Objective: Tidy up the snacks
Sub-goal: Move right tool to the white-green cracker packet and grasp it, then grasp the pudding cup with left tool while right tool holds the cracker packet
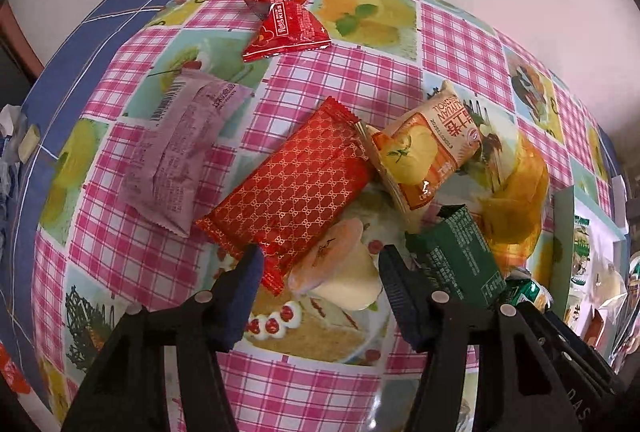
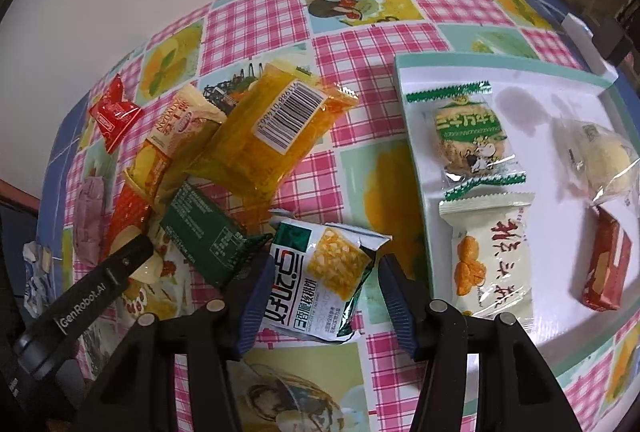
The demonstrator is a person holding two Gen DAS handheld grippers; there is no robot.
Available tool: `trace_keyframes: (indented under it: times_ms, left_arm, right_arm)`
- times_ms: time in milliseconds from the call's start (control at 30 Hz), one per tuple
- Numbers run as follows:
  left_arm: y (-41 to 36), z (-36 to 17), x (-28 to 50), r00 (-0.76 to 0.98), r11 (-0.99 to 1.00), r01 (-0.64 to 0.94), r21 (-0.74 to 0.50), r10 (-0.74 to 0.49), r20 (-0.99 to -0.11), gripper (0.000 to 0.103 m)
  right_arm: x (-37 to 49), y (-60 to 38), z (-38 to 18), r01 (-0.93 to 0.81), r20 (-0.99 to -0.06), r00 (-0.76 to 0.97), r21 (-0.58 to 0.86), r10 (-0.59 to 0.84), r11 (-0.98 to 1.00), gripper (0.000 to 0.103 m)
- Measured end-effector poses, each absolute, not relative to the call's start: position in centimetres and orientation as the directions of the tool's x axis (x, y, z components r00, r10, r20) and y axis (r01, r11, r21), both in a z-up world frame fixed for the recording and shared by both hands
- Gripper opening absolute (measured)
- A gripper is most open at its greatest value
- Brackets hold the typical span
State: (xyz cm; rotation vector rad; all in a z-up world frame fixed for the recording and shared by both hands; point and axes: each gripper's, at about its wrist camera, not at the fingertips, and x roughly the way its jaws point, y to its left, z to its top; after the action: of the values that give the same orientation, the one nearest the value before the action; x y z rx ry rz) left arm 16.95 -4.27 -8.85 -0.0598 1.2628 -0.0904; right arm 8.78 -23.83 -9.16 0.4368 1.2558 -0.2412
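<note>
Loose snack packets lie on the checked tablecloth (image 1: 360, 80). My left gripper (image 1: 320, 272) is open over a round pale rice-cracker packet (image 1: 340, 268), with a red patterned packet (image 1: 288, 184) just ahead and a dark green packet (image 1: 460, 256) by its right finger. My right gripper (image 2: 318, 284) is open around a white-and-green packet with yellow picture (image 2: 320, 272), which lies between the fingers. A white tray (image 2: 520, 80) to the right holds several packets, among them a green-trimmed cookie (image 2: 468, 132) and a white packet with orange print (image 2: 496, 256).
A lilac packet (image 1: 180, 148), a small red packet (image 1: 284, 20), an orange-and-cream packet (image 1: 428, 148) and a yellow translucent packet (image 2: 276, 128) lie in the pile. The left gripper's body (image 2: 80, 296) reaches in at the right view's lower left. A white wall stands behind the table.
</note>
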Motion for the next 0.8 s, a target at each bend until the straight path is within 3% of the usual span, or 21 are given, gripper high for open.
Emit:
trace_keyframes:
  times_ms: [400, 800]
  left_arm:
    - [-5.8, -9.2, 17.0, 0.317, 0.995, 0.096, -0.032, -0.061, -0.947, 0.061]
    - [-7.0, -9.3, 16.8, 0.322, 0.992, 0.124, 0.003, -0.037, -0.946, 0.061]
  right_arm:
    - [9.4, -22.9, -10.2, 0.376, -0.95, 0.3, 0.2, 0.085, 0.905, 0.058]
    - [10.1, -21.0, -10.2, 0.283, -0.952, 0.305, 0.092, 0.001, 0.955, 0.06]
